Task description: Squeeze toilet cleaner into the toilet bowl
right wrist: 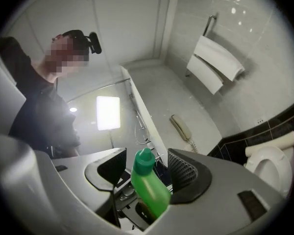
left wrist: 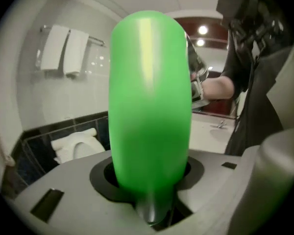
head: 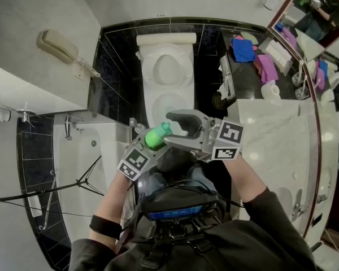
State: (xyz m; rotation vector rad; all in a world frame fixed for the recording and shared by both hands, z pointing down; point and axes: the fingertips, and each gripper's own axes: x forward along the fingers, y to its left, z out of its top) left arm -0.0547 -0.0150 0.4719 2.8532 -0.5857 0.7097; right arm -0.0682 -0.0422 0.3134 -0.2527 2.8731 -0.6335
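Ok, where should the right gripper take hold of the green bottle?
Probably at the cap, coming in from the tip end with a jaw on each side. The left gripper clamps the green bottle by its body, so only the narrow, round cap end sticks out free, and it lies between the open jaws of the right gripper.

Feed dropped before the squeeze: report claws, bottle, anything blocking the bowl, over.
Left claw shut on green bottle. Right claw open around its cap, cap on. Toilet bowl ahead, uncovered.
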